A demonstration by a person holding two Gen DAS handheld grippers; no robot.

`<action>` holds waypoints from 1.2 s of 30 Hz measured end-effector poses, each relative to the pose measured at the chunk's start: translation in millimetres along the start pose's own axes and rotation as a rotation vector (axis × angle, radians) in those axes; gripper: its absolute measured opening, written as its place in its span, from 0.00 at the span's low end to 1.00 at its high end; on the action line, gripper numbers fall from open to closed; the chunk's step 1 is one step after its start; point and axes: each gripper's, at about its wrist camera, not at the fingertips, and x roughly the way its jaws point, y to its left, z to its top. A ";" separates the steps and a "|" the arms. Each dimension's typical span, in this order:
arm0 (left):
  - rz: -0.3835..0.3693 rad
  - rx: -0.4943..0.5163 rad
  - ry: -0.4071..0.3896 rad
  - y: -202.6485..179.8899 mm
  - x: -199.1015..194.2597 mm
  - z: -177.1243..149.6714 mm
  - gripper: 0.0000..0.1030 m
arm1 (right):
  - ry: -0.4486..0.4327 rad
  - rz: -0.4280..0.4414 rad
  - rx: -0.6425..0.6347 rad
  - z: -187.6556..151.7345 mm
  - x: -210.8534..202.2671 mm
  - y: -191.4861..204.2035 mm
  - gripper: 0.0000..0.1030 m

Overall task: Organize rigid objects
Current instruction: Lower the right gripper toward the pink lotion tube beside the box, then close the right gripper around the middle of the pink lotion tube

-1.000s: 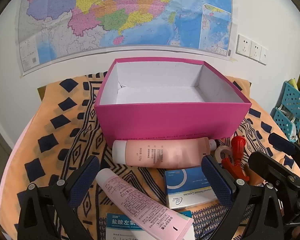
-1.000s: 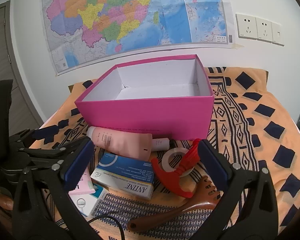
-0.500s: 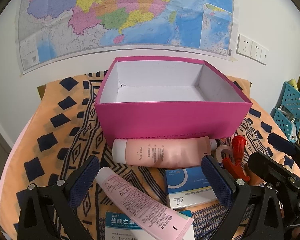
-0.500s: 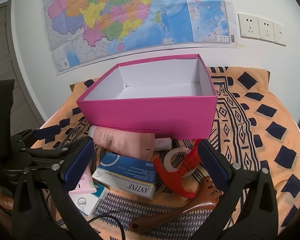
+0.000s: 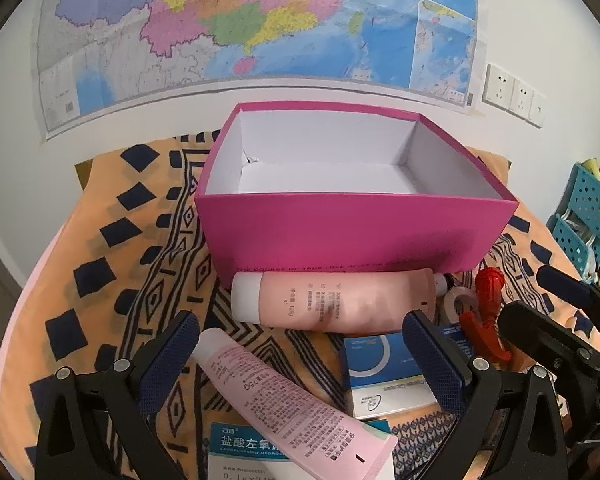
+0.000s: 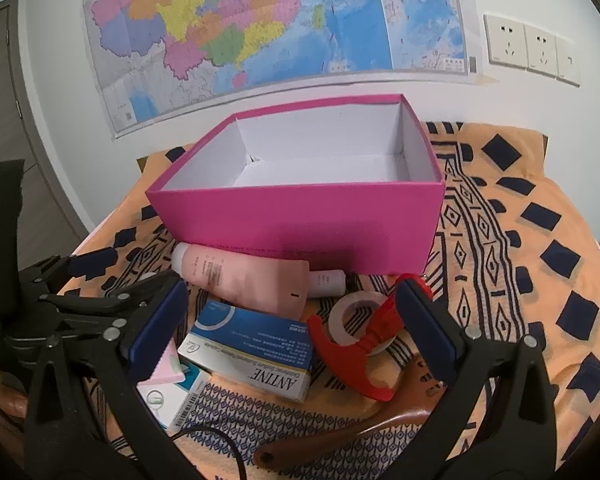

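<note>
An open pink box (image 5: 352,236) (image 6: 300,220) with a bare white inside stands on the patterned cloth. In front of it lie a peach tube (image 5: 336,300) (image 6: 244,276), a pale pink tube (image 5: 284,396), a blue and white medicine box (image 5: 384,376) (image 6: 252,352), a red clamp (image 6: 360,340) (image 5: 486,320), a tape roll (image 6: 354,314) and a wooden comb (image 6: 364,420). My left gripper (image 5: 300,356) is open over the pink tube. My right gripper (image 6: 292,328) is open over the medicine box and the clamp. Both hold nothing.
A second medicine box (image 5: 252,452) lies at the near edge under the pink tube. A small white bottle (image 6: 326,278) lies against the pink box. A blue perforated basket (image 5: 584,216) stands at the right. A map (image 6: 268,24) and sockets (image 6: 532,48) are on the wall.
Both grippers have drifted slightly forward and upward, so the inside of the pink box shows a little more. Nothing on the cloth has moved.
</note>
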 end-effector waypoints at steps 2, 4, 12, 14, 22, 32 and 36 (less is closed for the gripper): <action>0.002 -0.002 0.006 1.9 3.1 0.3 1.00 | -0.023 0.003 -0.008 -0.2 3.3 -0.9 1.00; -0.004 -0.003 0.017 4.8 6.9 1.0 1.00 | -0.016 0.008 -0.011 0.3 7.2 -2.8 1.00; -0.017 -0.016 0.040 24.0 19.7 3.3 1.00 | 0.016 0.007 -0.035 2.2 25.4 -8.0 0.97; -0.037 -0.014 0.045 27.2 22.3 4.1 0.99 | 0.028 0.007 -0.042 2.1 30.3 -7.9 0.94; -0.099 -0.011 0.086 37.7 38.2 7.0 0.96 | 0.109 0.039 -0.032 5.0 53.9 -10.3 0.78; -0.149 -0.042 0.122 59.5 58.6 13.8 0.96 | 0.215 0.111 0.065 4.3 81.8 -11.8 0.60; -0.171 -0.020 0.146 58.0 69.4 14.5 0.95 | 0.233 0.111 0.064 3.3 86.8 -9.3 0.53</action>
